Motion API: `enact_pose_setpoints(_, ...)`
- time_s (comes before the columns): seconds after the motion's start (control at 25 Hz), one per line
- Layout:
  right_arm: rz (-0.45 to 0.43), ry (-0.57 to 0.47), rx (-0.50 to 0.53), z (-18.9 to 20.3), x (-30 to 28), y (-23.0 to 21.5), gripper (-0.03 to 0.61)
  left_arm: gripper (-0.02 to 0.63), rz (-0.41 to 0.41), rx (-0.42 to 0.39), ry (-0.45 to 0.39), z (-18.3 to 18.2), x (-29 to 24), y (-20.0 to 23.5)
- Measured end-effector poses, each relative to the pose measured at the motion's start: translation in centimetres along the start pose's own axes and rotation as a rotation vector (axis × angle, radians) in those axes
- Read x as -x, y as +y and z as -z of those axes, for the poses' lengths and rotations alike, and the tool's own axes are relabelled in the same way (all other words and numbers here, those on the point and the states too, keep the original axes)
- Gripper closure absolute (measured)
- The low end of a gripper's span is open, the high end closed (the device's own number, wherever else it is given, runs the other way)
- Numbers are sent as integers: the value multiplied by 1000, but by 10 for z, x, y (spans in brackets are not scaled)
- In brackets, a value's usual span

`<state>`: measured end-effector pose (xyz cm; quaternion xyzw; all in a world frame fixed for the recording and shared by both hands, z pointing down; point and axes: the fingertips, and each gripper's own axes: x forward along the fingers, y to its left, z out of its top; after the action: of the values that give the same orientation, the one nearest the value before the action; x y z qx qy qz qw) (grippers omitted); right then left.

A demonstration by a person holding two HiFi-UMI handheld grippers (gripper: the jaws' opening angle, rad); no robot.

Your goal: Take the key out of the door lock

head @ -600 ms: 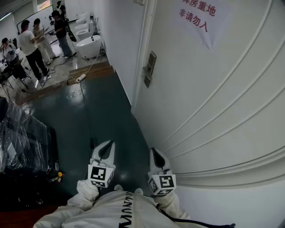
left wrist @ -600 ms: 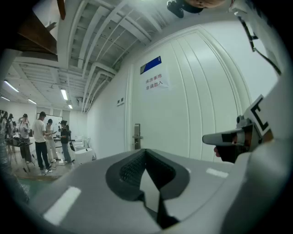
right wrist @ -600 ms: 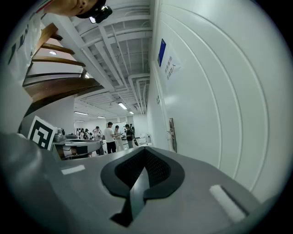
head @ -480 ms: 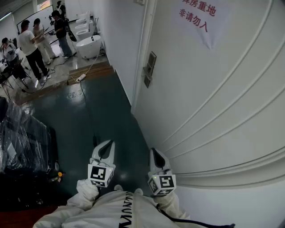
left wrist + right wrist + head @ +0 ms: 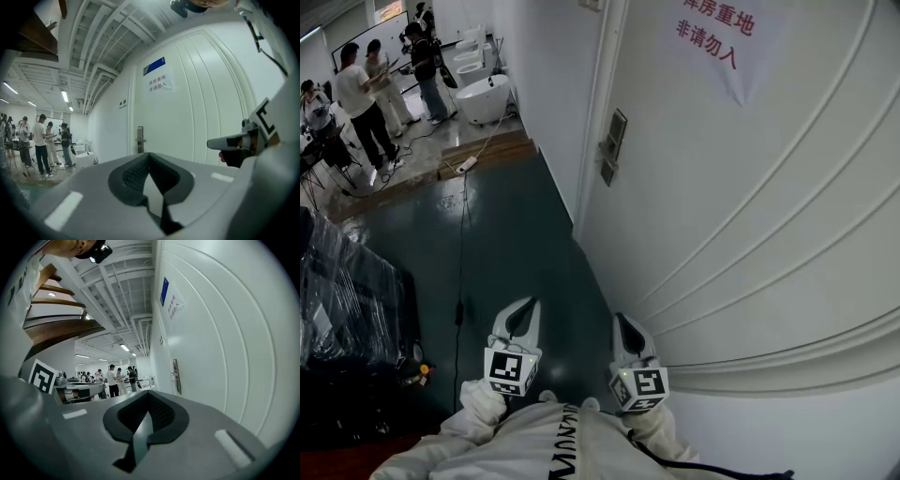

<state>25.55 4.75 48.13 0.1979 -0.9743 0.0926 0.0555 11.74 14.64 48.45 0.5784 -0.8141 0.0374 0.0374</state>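
Observation:
A white door (image 5: 741,187) fills the right of the head view, with a metal lock plate and handle (image 5: 613,142) near its left edge. That lock plate (image 5: 139,139) looks small and far off in the left gripper view, and the lock plate (image 5: 176,377) is just as distant in the right gripper view. No key can be made out at this distance. My left gripper (image 5: 525,307) and right gripper (image 5: 622,321) hang low, side by side, near my body and well short of the lock. Both are shut with nothing in them.
A dark green floor (image 5: 506,244) runs along the door, with a cable (image 5: 464,234) lying on it. Black wrapped goods (image 5: 347,309) stand at the left. Several people (image 5: 366,89) and a white bathtub (image 5: 483,98) are far back. A paper notice (image 5: 717,37) hangs on the door.
The head view has shifted slightly. Both grippers stay where they were, still shut.

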Motion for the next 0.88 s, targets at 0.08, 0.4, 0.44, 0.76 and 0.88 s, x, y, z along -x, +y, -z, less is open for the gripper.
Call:
enact_pose_setpoints(0.08, 6, -3, -4, 0, -1, 2, 578, 614, 4, 0, -1, 1, 1, 3)
enact_pose_setpoints(0.4, 34, -18, -4, 5, -8, 22, 577, 614, 10, -1, -6, 8, 11, 29)
enact_pose_setpoints(0.44, 39, -20, -5, 5, -9, 23, 577, 614, 12, -3, -4, 9, 11, 32)
enact_pose_setpoints(0.76, 80, -18, -10, 9, -8, 29, 577, 614, 46, -2, 3, 14, 13, 39)
enact_pose_setpoints(0.88, 80, -15, -7, 10, -10, 32, 577, 614, 52, 1, -3, 15, 12, 39)
